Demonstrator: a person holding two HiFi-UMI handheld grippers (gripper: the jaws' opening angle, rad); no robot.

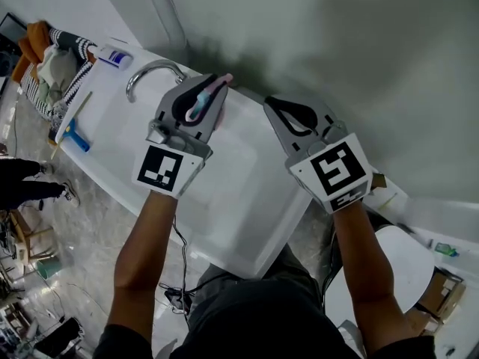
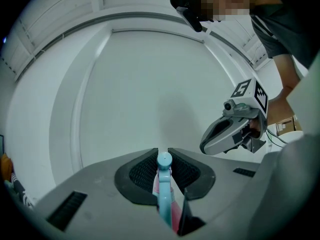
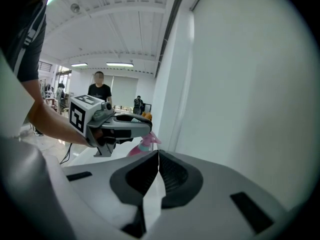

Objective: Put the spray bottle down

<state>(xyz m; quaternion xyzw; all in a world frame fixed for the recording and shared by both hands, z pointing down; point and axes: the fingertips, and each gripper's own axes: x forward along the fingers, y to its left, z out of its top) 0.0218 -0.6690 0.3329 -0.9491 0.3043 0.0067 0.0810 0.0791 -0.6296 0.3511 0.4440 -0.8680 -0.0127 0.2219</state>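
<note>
Between ribbed pads [image 2: 143, 174], slim spray bottle [image 2: 164, 186]

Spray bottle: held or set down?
Held. The left gripper is shut on the spray bottle, whose blue-and-pink head sits between the pads, in the air above the sink.

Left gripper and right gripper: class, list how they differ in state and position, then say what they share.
The left gripper is shut on a pink-and-blue spray bottle; the right gripper is shut with nothing between its jaws. The left gripper is close to the faucet; the right gripper is farther from it. Both are grey and have their jaws closed.
</note>
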